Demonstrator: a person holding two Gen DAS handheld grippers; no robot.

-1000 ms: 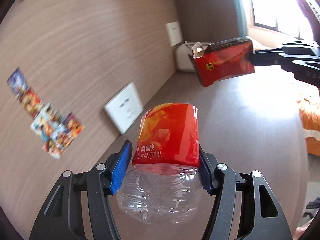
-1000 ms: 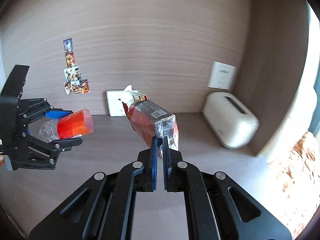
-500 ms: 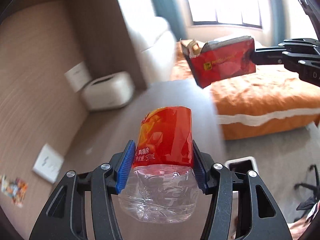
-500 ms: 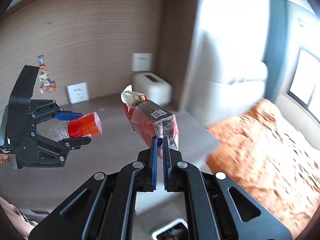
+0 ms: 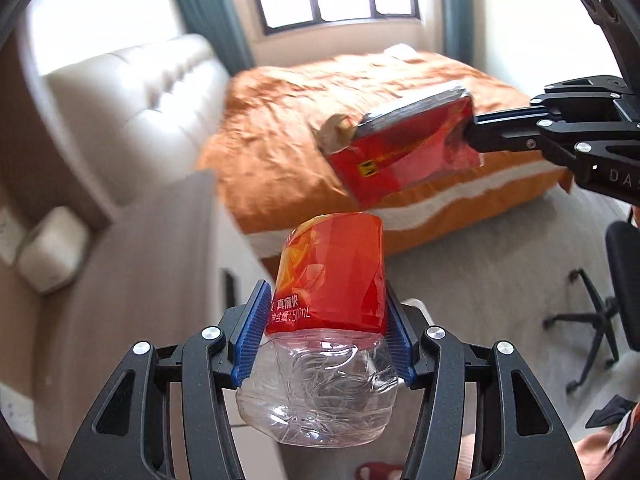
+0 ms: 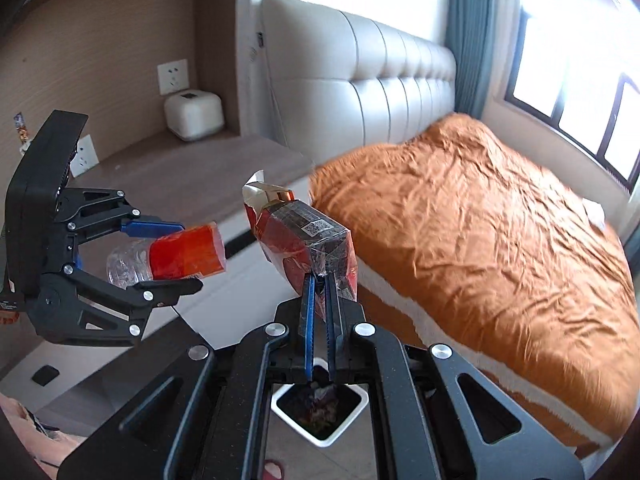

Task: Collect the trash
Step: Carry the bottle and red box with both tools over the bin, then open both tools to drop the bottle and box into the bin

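Gripping the crushed bottle (image 5: pixel 328 320) lengthwise forward, left tool (image 5: pixel 326 334); right tool (image 6: pixel 319 292) pinches the carton (image 6: pixel 298 236), tilted up-left.

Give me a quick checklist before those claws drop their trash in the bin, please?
1. Left claw grips the crushed plastic bottle: ok.
2. Right claw pinches the red cigarette pack: ok.
3. White trash bin open: ok, trash already inside.
4. Pack held over the bin: ok, roughly, by the right wrist view.
5. Bottle over the bin: not ok, it hangs off to the left.
6. Room left in the bin: cannot tell.
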